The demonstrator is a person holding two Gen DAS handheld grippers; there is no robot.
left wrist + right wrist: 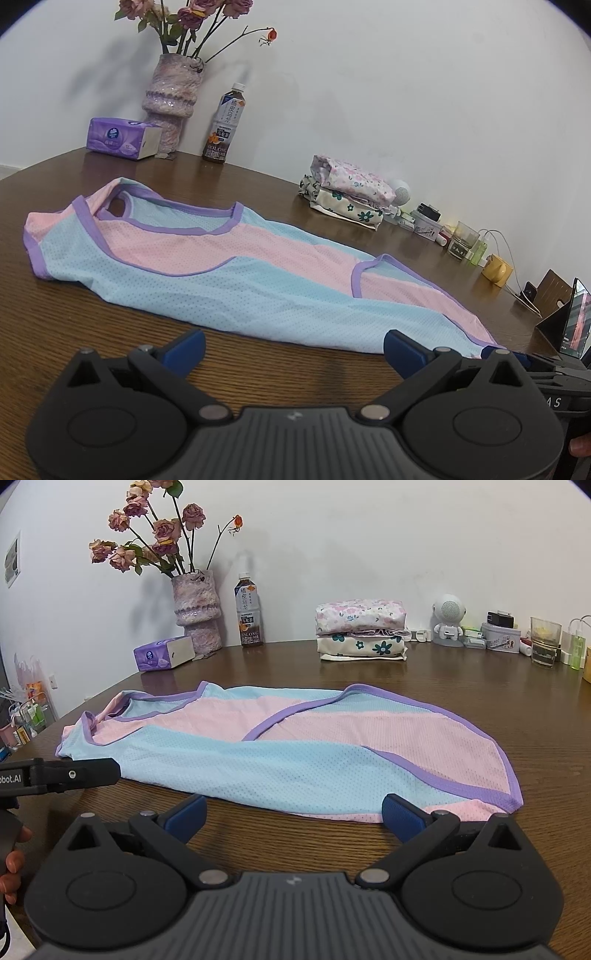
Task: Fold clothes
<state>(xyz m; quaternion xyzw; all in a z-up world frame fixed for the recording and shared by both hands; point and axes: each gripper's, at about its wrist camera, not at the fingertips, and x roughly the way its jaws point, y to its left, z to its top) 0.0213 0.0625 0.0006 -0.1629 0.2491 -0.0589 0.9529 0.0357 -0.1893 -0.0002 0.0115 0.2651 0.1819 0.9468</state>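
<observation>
Grippers, left (294, 347) and right (294, 814), hovering spread wide, holding nothing. Garment (280, 749) lying lengthwise on table (480, 686). Pinching near hem corners cleanly, judging best.

A garment (280, 753) lies spread flat on the counter (480, 686), just ahead of both tools. The right tool (293, 814) sits at the garment's near edge, with the left tool (74, 773) reaching in from its left, beside the garment's left end. Along the wall behind the garment, from left to right, stand a tissue pack (164, 653), a vase of flowers (197, 613) just behind it, a bottle (249, 614), a stack of folded clothes (360, 629), a small speaker figure (448, 622), a tin (500, 635) and a glass (545, 640).
</observation>
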